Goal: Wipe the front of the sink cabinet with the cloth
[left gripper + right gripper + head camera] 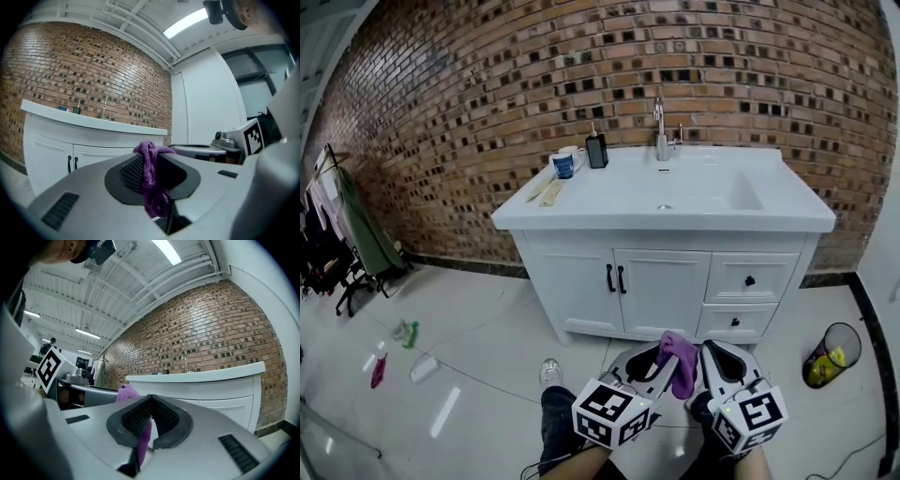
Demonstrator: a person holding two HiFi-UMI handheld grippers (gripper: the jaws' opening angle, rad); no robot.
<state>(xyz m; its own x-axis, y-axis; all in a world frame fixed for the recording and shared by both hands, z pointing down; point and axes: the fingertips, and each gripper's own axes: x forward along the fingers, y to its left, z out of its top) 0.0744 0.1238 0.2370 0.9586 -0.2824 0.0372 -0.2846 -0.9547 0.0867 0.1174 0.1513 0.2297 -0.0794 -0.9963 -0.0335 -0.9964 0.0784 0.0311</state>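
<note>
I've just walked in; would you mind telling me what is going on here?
A person stands back from the white sink cabinet, holding a gripper in each hand. The left gripper is clamped on a purple cloth, which bunches up over its jaws. The right gripper sits close beside it, jaws together, with a strip of the same cloth showing between them. The cloth is not touching the cabinet front, so wiping has not begun.
</note>
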